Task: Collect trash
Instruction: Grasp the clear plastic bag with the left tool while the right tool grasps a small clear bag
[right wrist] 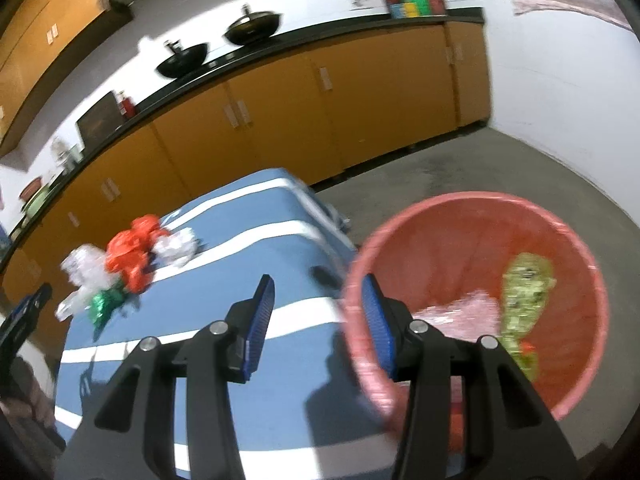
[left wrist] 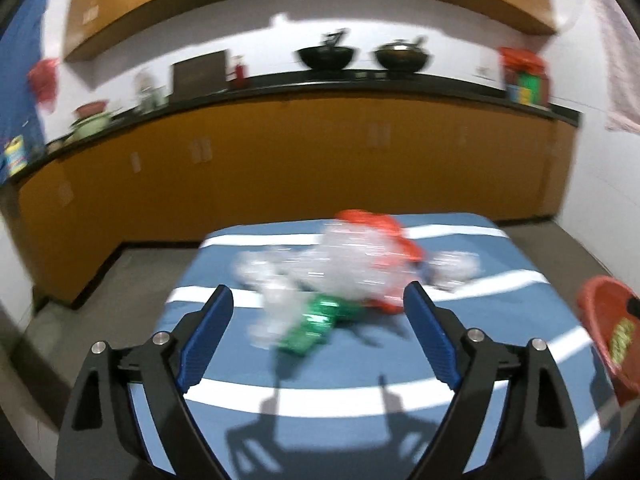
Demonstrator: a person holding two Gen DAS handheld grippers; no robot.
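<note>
The left claw [left wrist: 318,308] is wide apart with nothing in it, over the blue striped bed [left wrist: 248,364]. A blurry pile of trash [left wrist: 344,268] lies on the bed ahead. The right claw [right wrist: 318,306] is partly apart and empty, beside the red bin [right wrist: 568,248], which holds some trash.

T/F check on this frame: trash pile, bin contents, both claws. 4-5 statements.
1. The left claw is open and holds nothing. True.
2. The pink bin is empty. False: a green wrapper and some clear plastic lie inside.
3. The trash pile sits on the blue striped table. True.
4. The right claw grips an orange bag. False: nothing is between its pads; the orange bag is still in the pile.
5. Two dark woks stand on the counter. True.
</note>
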